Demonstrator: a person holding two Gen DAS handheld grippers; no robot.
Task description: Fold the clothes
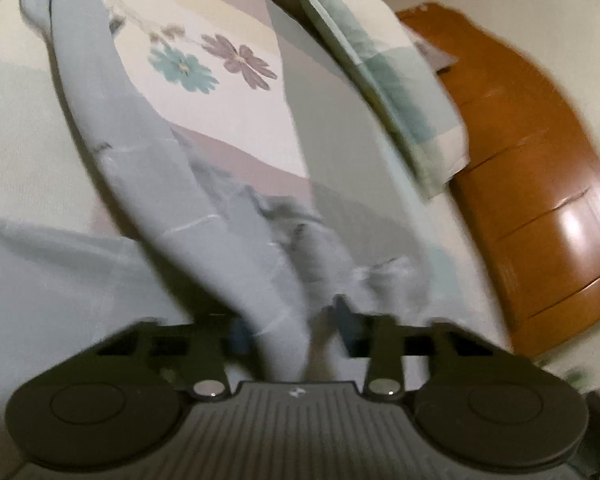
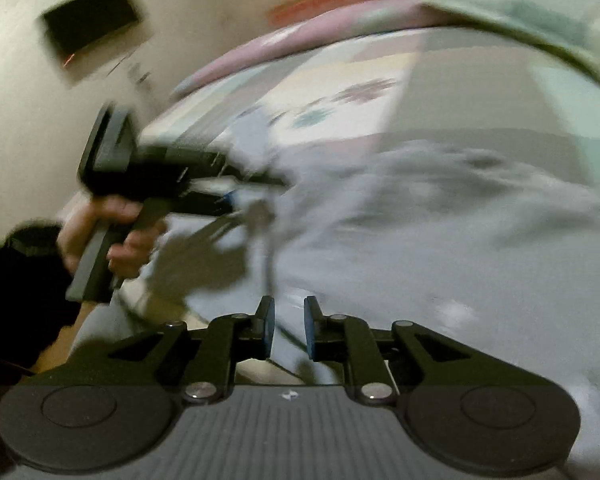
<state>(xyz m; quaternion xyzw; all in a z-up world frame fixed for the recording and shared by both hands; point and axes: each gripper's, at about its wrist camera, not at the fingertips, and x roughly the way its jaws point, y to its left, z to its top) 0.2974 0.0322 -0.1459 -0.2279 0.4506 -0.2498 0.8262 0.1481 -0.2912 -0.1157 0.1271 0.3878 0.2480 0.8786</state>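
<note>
The pale grey garment (image 1: 148,168) runs lengthwise up the floral-sheeted bed (image 1: 228,120), near its wooden-floor edge. Left gripper (image 1: 296,332) jaws pinch it; right gripper (image 2: 289,328) jaws stand slightly spread, empty.

Bed (image 1: 28,152) surface left of the grey garment (image 1: 148,168) lies bare, open for a pass; floral sheet (image 1: 220,92) beyond the garment also free; folded pillow (image 1: 384,92) blocks the far right edge of the bed, wooden floor (image 1: 540,152) past it. In the right wrist view the left gripper (image 2: 236,196) and the hand (image 2: 100,232) holding it occupy the left side above the garment; the spread of cloth to the right carries nothing; wall (image 2: 28,128) closes off the left.
</note>
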